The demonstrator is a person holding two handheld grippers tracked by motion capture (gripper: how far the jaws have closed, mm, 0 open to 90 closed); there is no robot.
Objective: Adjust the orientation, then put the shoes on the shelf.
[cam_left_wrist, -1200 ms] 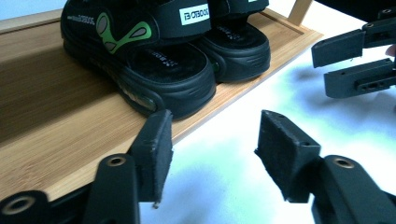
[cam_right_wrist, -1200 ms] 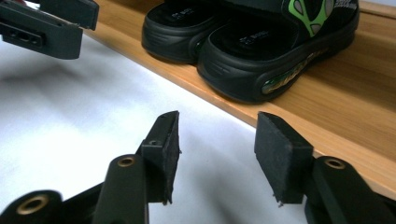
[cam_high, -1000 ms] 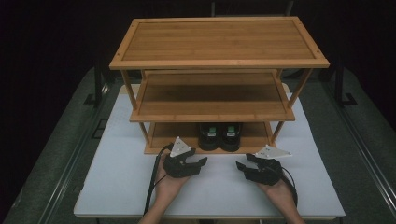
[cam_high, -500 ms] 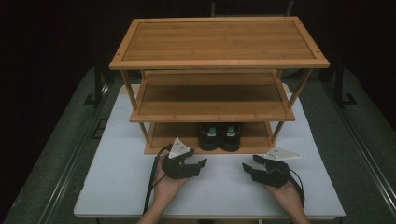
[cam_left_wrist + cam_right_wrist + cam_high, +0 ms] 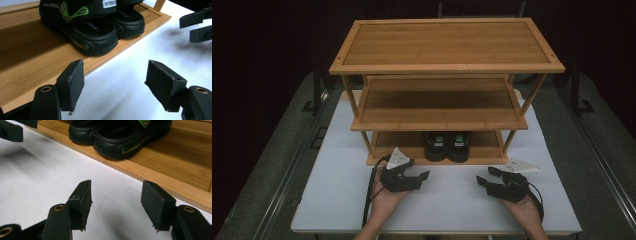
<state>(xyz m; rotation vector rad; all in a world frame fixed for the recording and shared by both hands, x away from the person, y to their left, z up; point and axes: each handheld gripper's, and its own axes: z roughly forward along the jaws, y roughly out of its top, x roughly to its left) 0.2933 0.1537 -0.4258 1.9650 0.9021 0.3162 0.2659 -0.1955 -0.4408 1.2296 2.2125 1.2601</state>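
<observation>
A pair of black sandals with green marks stands on the bottom shelf of a wooden three-tier rack. They show close up in the left gripper view and the right gripper view. My left gripper rests on the white table in front of the rack's left half. It is open, its jaws have just been opening, and nothing is between them. My right gripper lies to the right, open with jaws that have just been opening, also empty. The two point toward each other.
The rack's middle shelf and top shelf are bare. The white table top spreads between the grippers and the front edge. Dark grey floor and metal rails flank the table. The other gripper appears in each gripper view.
Both grippers' jaws stand a little wider apart than before. The right hand has drifted slightly to the right; the left hand has stayed in place.
</observation>
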